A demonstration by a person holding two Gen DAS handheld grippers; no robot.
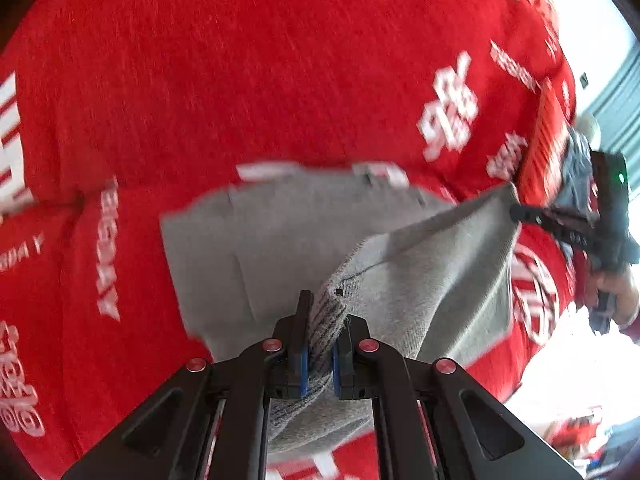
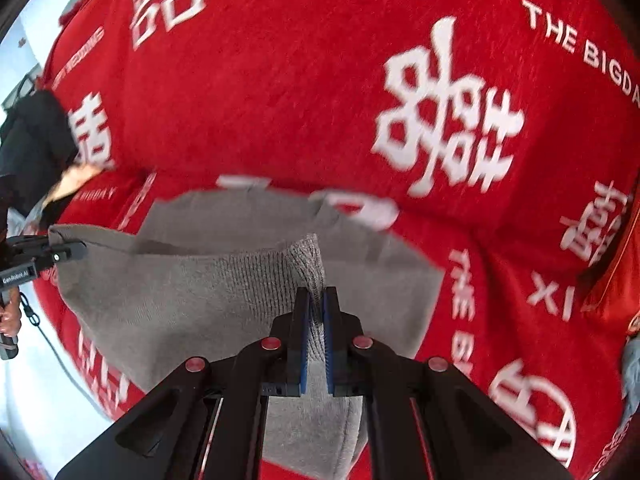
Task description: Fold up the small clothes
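- Since the left gripper [image 1: 320,344] and right gripper [image 2: 316,340] each pinch a ribbed edge of the grey garment [image 1: 280,240], it hangs lifted over the red blanket [image 1: 240,80].
- Uneven pull toward 12 o'clock — the fold skews.
- Thin bite at the jaws — the edge could slip.

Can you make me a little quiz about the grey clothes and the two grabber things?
1. True or false: the left gripper is shut on the ribbed edge of the grey garment.
2. What is the right gripper doing? A) hanging open above the cloth B) pinching the grey garment's ribbed edge C) holding a red pillow
3. Fill in: the garment lies on a ___ bedspread with white lettering.

Key: 1 true. 2 B. 3 red.
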